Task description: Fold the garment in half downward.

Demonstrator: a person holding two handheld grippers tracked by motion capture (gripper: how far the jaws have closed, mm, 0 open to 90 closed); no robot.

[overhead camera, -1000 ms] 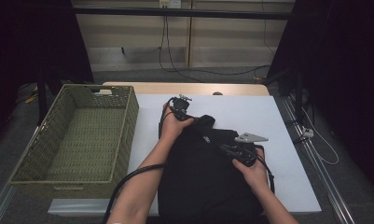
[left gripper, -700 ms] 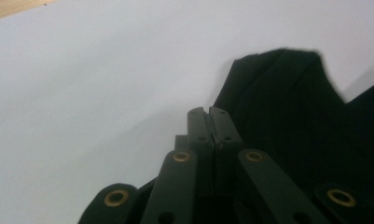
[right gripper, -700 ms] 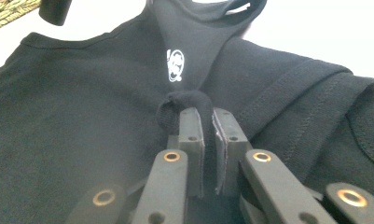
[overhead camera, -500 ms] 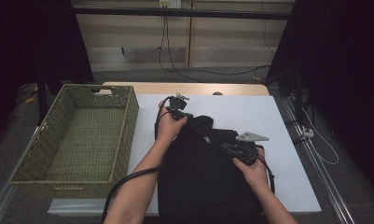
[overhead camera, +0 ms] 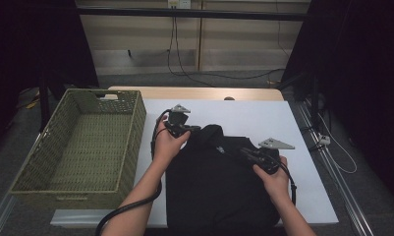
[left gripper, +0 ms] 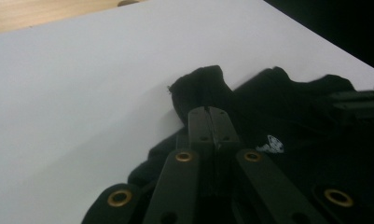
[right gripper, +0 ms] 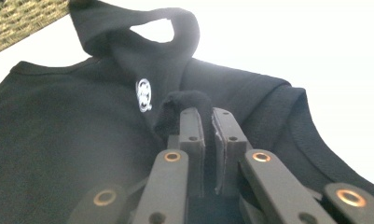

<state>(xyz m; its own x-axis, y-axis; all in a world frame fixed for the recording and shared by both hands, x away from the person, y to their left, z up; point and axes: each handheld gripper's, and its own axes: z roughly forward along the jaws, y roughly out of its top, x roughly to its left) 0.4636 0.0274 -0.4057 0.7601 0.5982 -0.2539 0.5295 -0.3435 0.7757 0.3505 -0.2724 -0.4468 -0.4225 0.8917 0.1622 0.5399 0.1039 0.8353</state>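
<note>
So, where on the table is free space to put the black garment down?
Bare white table lies beyond the black garment, up to the wooden edge, and a strip lies right of the right claw. The wicker basket has room inside. Crowded: the middle, where the left claw also grips cloth.

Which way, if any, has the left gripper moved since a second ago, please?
Yes. In the high view the left gripper, shut on the black garment, has drawn slightly nearer the wicker basket and away from the table's far edge.
</note>
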